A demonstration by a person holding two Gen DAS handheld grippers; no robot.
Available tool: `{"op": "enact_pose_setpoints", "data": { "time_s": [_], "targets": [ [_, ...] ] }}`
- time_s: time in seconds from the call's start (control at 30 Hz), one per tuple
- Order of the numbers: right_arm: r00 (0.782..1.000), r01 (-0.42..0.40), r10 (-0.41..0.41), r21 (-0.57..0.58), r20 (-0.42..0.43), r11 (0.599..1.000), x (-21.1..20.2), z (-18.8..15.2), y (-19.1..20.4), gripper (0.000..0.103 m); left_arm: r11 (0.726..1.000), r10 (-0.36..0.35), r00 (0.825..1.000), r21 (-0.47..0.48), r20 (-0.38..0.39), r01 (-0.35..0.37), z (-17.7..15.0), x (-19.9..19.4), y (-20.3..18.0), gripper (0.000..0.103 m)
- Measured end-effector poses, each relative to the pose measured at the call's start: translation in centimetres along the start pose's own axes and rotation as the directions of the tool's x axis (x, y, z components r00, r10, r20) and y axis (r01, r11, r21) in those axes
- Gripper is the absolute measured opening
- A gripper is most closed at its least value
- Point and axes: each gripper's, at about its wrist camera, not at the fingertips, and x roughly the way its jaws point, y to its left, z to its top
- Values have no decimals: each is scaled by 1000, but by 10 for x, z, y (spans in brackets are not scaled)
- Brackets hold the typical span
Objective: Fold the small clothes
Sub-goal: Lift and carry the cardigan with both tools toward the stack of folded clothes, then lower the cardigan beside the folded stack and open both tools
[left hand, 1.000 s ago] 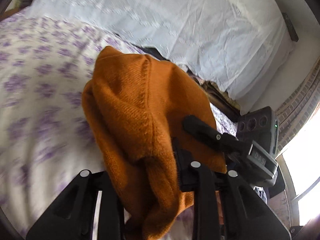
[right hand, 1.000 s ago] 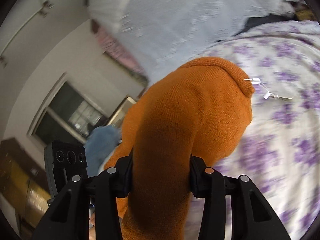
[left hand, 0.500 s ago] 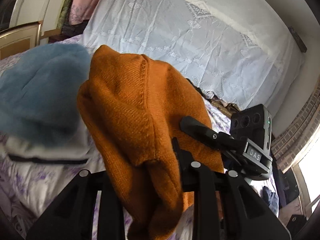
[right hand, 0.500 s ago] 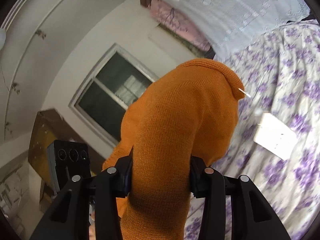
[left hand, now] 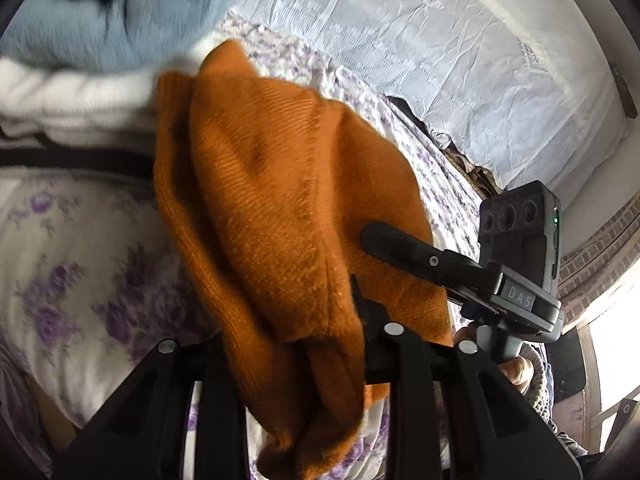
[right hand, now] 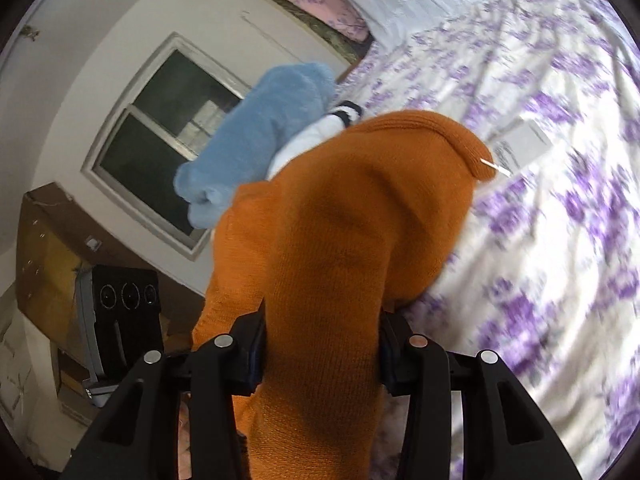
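An orange knitted garment hangs bunched between both grippers above the flowered bedsheet. My left gripper is shut on one thick fold of it, and the knit hides the fingertips. In the right wrist view the same orange garment fills the middle, with my right gripper shut on a wide roll of it. A thin white tag pin sticks out of its far tip. My right gripper's black finger presses into the knit on the right of the left wrist view.
A fluffy blue garment lies on a white one with a black stripe, just beyond the orange knit's far edge. A paper tag lies on the sheet. White lace bedding rises behind. A window and cardboard box stand left.
Both grippers have carried the orange garment across the bed and lower, towards the blue and white pile, which now looms close in the left wrist view. Both grips look unchanged.
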Motion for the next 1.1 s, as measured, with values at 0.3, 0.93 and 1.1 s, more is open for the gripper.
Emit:
{"op": "enact_pose_setpoints", "data": {
  "time_s": [0.3,0.93,1.1],
  "targets": [
    [1000,-28,28,189,6,982,-3,8,-41,57,999,-32,999,-36,-44,30,-6,34,4,45],
    [956,229,-238,71,171,971,-7,67,-52,40,987,105,993,124,-46,-99,-11,38,-39,67],
    [932,285,-245,-120,267,951,-40,39,6,40,974,206,976,79,68,-211,0,4,-26,77]
  ]
}}
